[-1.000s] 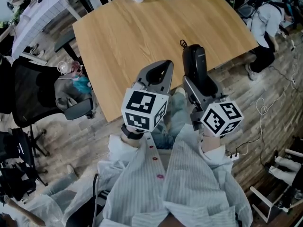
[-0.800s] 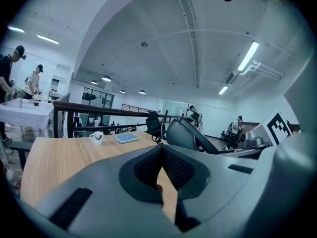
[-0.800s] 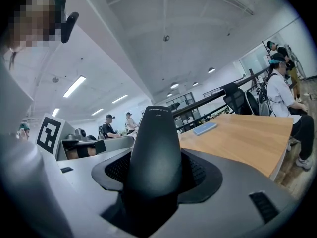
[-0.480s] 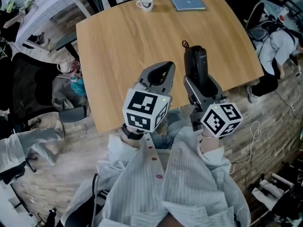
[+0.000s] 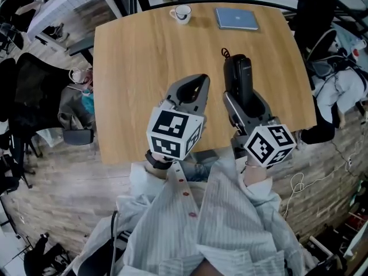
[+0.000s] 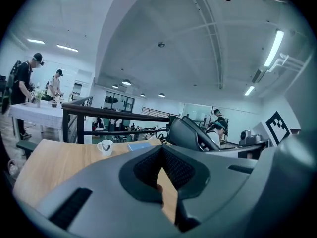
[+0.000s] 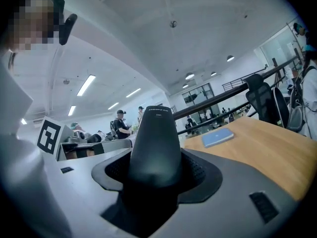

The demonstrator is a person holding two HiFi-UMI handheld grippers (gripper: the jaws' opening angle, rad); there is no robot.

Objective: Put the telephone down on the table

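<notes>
Your right gripper (image 5: 244, 103) is clenched on the telephone (image 5: 237, 78), a smooth black handset that tapers to a rounded far end. It points toward 12 o'clock in the head view and hangs over the near right part of the wooden table (image 5: 138, 68). A small loop of curly cord (image 5: 223, 53) sticks out at its far tip. In the right gripper view the handset rises from between the two jaws and fills the gap. A line of pale print sits near its top, too small to read.

Your left gripper (image 5: 197, 83) sits just beside it at 9 o'clock. Its jaws are closed together on nothing, with only a thin wedge of tabletop showing through them.

The handset's near end is buried between the right jaws, so you cannot see its shape there. No view shows whether the handset touches the table or is held just above it. In the left gripper view the gripper's own body covers most of it.

Far across the table, a white cup (image 5: 183, 14) stands at 11 o'clock and a blue book (image 5: 236, 19) lies at 12 o'clock, both well apart from the handset.
</notes>
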